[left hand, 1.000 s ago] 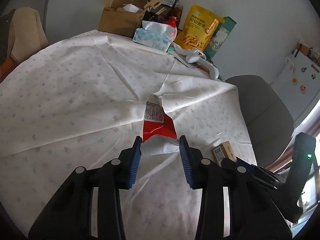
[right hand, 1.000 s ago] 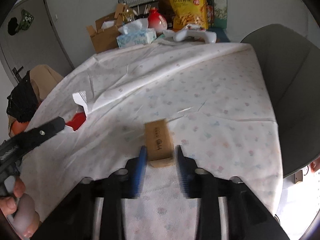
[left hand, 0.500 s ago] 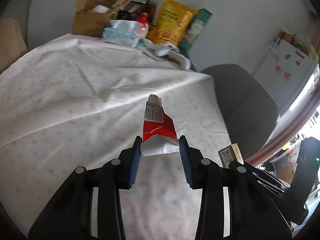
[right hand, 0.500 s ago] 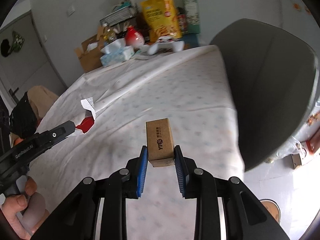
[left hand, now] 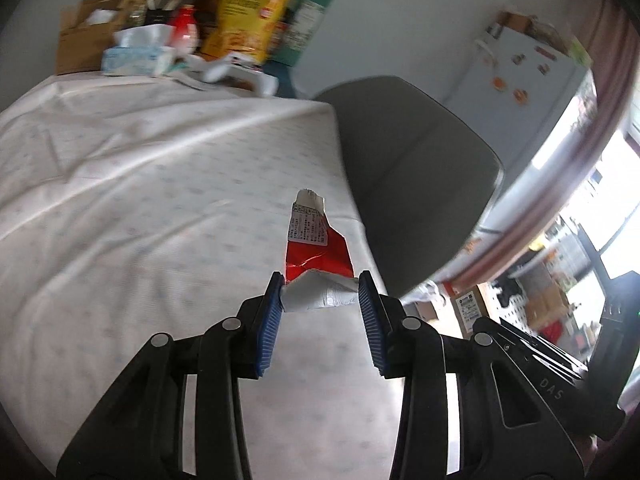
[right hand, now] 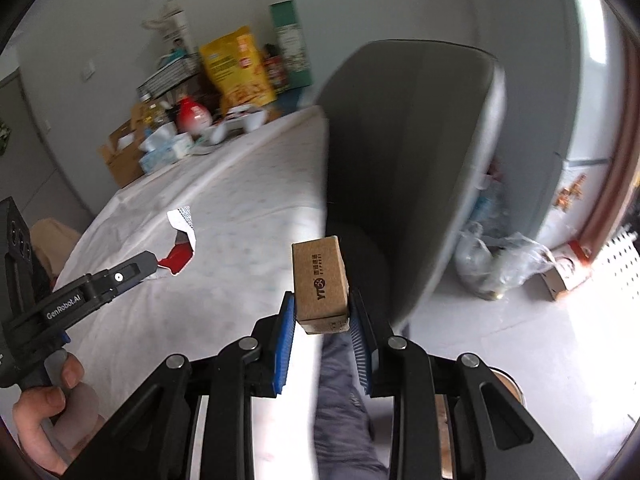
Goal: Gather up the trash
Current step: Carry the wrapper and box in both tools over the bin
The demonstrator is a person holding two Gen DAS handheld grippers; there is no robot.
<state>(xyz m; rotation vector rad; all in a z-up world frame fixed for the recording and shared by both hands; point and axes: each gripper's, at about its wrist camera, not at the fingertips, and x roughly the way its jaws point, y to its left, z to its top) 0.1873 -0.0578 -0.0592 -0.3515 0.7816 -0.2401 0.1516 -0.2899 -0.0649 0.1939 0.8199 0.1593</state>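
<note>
Your left tongs [left hand: 320, 300] are partly closed on a torn red and silver wrapper [left hand: 316, 256], its silver end pinched between the blue pads while the red part and a printed label stick up and away from you. Your right tongs [right hand: 322, 312] are closed more narrowly on a small brown cardboard box [right hand: 320, 280], pads pressing both of its sides, the box standing upright with dark print on its face. Both pieces of trash are off the counter [left hand: 140, 200] and carried in the air.

A second ago the wrapper and the box hung over the middle of the white patterned cloth. Now both views have swung toward the counter's right edge: the grey chair [right hand: 408, 152] fills much of the right wrist view, and the box sits over that edge with the floor beyond it. A clear plastic bag [right hand: 496, 260] lies on the floor past the chair, beside a fridge [left hand: 532, 76]. The grips themselves have not changed.

This suggests pickup is done and you are carrying both items away; the bag may be the destination, though that is only a guess. The clutter at the counter's far end, including a tissue box [left hand: 132, 56] and a yellow snack bag [left hand: 248, 20], is untouched.
</note>
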